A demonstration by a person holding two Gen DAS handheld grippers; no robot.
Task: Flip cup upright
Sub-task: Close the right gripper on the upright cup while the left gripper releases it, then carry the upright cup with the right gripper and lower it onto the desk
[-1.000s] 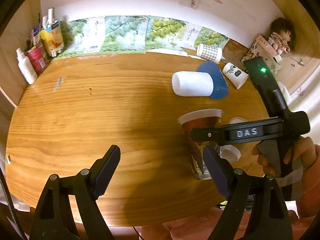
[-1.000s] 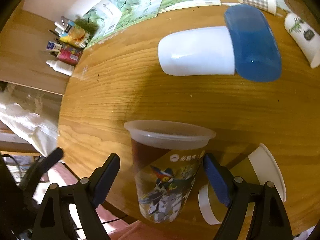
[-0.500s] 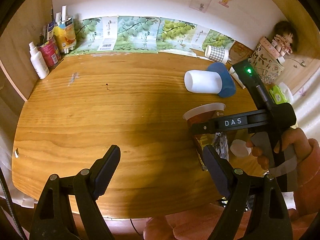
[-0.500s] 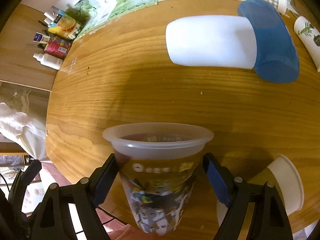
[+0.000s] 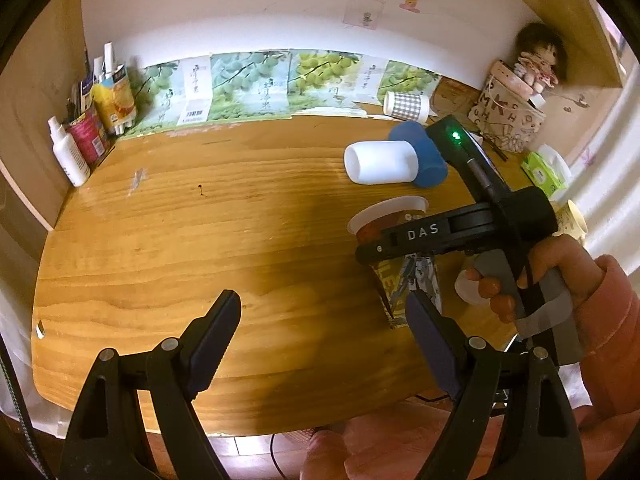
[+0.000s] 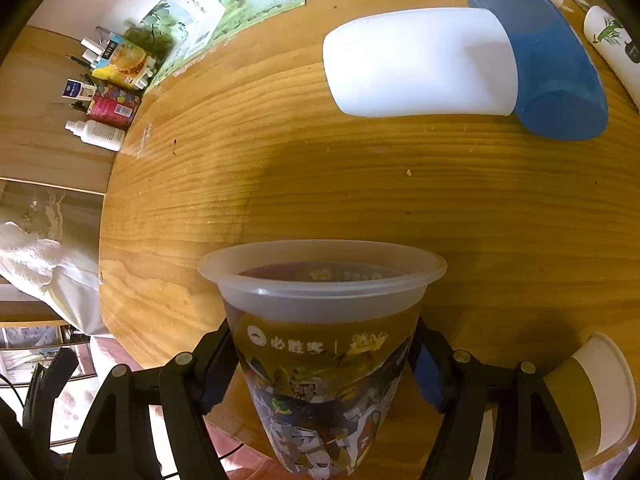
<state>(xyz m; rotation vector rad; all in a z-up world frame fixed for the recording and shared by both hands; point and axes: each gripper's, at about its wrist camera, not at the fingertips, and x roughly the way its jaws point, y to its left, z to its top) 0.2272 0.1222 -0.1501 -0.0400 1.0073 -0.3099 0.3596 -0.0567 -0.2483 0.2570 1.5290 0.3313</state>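
Observation:
A printed plastic cup (image 6: 320, 344) with a translucent rim stands upright, mouth up, between the fingers of my right gripper (image 6: 320, 364), which close against its sides. In the left wrist view the same cup (image 5: 400, 264) stands on the wooden table (image 5: 200, 240) at the right, with the right gripper's black body (image 5: 460, 232) across it. My left gripper (image 5: 324, 336) is open and empty, hovering over the table's near edge, left of the cup.
A white cup (image 5: 380, 162) and a blue cup (image 5: 426, 156) lie on their sides behind. A checked cup (image 5: 406, 105), a leaf-print cup (image 6: 616, 48) and a yellow-white paper cup (image 6: 592, 396) lie nearby. Bottles (image 5: 72, 152) stand at the back left.
The right gripper has closed in around the cup, which now fills its jaws. The left gripper has pulled back and up, away from the cup, still open.

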